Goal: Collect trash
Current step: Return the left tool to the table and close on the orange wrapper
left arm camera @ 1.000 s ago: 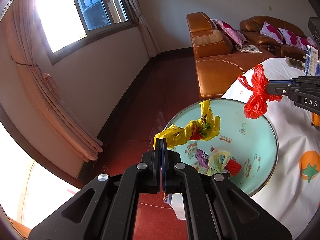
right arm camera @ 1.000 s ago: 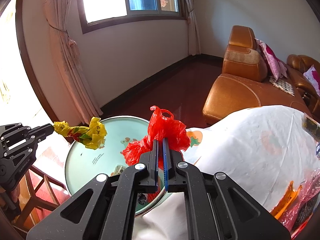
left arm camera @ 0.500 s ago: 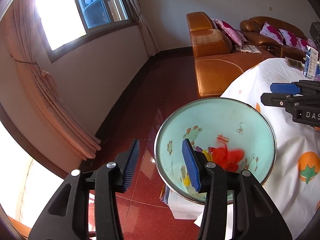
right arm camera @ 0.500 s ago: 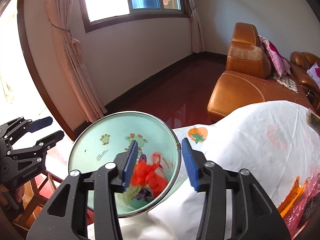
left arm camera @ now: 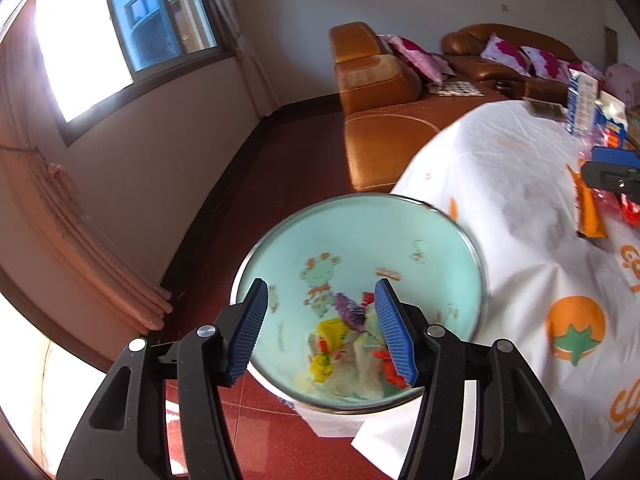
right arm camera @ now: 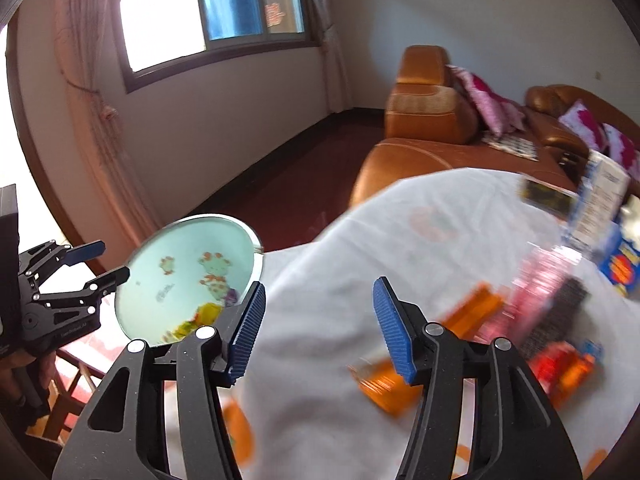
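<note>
Both hand-held grippers, left (left arm camera: 320, 324) and right (right arm camera: 318, 322), have just spread apart, empty; yellow and red crumpled plastic wrappers (left arm camera: 340, 348) now lie in the mint-green cartoon-printed bin (left arm camera: 440, 264) at the worktop's (left arm camera: 512, 200) edge.

Left claw (left arm camera: 320, 330), right claw (right arm camera: 318, 328): black angular frames, silver screws, ribbed blue finger pads (left arm camera: 394, 332).

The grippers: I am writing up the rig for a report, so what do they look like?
Both match. The left gripper and the right gripper are matte black linkage frames with triangular cut-outs and round silver pivot pins. Each finger ends in a blue ribbed pad. In the right wrist view, small pale lettering, too blurred to read, runs along the left gripper's body. No cables or sleeves show.
</note>
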The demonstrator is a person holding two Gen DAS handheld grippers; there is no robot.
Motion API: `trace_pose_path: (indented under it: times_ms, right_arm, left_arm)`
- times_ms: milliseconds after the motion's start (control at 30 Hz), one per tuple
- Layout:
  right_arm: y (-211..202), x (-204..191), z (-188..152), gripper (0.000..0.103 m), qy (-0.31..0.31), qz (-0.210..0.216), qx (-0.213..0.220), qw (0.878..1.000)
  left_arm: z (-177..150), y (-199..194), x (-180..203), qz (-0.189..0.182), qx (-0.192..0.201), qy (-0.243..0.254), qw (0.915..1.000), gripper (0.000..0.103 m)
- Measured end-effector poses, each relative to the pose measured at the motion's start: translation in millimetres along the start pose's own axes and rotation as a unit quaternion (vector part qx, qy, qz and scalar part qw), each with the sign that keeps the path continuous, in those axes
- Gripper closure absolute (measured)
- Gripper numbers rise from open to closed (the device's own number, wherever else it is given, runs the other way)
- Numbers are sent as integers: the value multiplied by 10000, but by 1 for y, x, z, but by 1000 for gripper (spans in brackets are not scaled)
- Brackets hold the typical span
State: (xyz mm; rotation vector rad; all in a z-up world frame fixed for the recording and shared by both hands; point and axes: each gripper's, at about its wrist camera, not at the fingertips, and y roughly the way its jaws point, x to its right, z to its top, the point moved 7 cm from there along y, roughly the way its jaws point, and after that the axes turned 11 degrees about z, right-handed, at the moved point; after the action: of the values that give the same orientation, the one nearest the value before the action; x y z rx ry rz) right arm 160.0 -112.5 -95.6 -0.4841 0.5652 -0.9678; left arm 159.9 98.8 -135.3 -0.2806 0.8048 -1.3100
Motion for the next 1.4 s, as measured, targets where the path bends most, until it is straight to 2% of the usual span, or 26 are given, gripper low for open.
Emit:
trace_pose_path:
  times_ms: [67, 233, 500, 700, 933, 967, 1033, 1067, 1100, 1400]
  right_arm:
    - [-21, 20, -12, 46, 137, -223, 67, 9996]
    - [-78, 78, -46, 41, 617, -818, 277, 9943]
    - [-147, 159, -102, 39, 1409, -1641, 507, 9750]
    - [-174, 187, -126, 34, 1695, -1912, 635, 9647]
    - [-180, 192, -139, 31, 1843, -1868, 717, 9623]
    - [-179, 192, -139, 31, 1844, -1854, 709, 9626]
    - [-178, 193, -139, 31, 1850, -1825, 712, 9630]
    - [-177, 193, -140, 31, 1853, -1818, 711, 9631]
    - [-177, 192, -139, 31, 1858, -1809, 711, 9632]
    - [-168, 185, -141, 31, 1828, -1738, 643, 9655]
  left_arm:
    - [4, -4, 17, -107, 41, 106, 9999, 42]
    - [14, -18, 67, -434, 170, 427, 9980, 41]
    - [34, -48, 153, -948, 462, 828, 9910, 41]
    - [41, -64, 211, -1257, 584, 1128, 9839, 40]
    - [38, -42, 250, -1191, 350, 1410, 9822, 41]
    - [38, -39, 252, -1217, 311, 1413, 9820, 44]
    - [37, -34, 252, -1278, 238, 1482, 9804, 64]
    - [37, -33, 252, -1308, 232, 1485, 9799, 68]
    - [37, -34, 253, -1390, 270, 1501, 9785, 78]
    - [41, -46, 229, -1418, 605, 1583, 9753, 83]
